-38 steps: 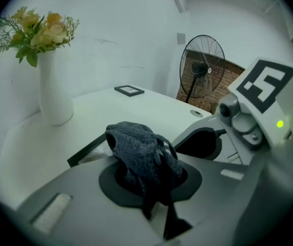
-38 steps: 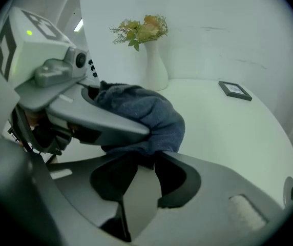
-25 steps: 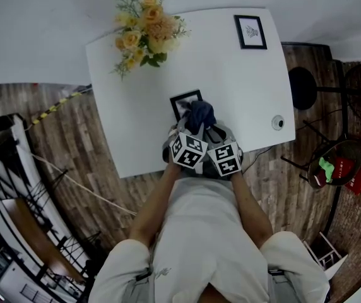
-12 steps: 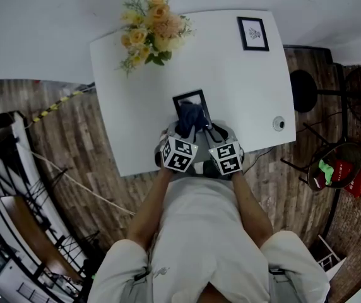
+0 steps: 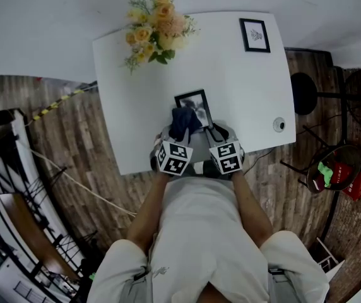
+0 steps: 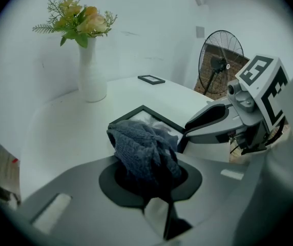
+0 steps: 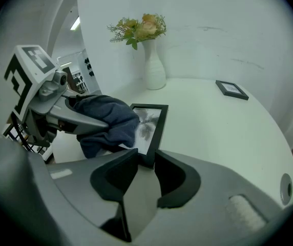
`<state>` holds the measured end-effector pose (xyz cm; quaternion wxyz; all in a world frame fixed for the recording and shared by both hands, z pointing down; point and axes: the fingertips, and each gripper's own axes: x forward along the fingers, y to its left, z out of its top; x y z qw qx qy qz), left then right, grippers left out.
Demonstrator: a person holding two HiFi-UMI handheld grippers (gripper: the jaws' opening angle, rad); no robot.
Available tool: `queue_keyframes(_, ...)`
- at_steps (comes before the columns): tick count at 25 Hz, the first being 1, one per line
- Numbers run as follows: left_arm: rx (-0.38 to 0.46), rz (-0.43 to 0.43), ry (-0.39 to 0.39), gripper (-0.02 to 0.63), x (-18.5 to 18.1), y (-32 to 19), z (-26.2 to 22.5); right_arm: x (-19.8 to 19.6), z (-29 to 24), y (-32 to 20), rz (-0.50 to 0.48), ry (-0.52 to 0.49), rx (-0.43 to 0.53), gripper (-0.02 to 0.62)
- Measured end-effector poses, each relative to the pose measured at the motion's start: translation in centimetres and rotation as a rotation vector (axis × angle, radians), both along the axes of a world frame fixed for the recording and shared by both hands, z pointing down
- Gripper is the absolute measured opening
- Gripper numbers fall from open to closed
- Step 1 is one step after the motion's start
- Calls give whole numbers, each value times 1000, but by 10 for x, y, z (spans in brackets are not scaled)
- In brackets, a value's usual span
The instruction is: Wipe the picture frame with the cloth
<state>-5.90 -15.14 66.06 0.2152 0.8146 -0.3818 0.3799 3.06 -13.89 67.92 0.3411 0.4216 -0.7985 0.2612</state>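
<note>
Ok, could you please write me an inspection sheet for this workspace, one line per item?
Surface: white table; a round fitting sits near its right edge.
Job's things: picture frame at the table's near edge; dark cloth lies over its left part.
Clutter: vase of flowers and a small second frame at the far side.
Grippers: left gripper shut on the cloth; right gripper shut on the picture frame's near edge.
Cables: a thin pale line crosses the floor; cannot tell if it is a cable.
Surroundings: wooden floor, black stool, fan.
</note>
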Motion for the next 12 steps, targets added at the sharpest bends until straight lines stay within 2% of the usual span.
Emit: queue_keyframes(12,-5,-50,-63,84,-41,8,4,-5,3,9,-16,16,-33,94)
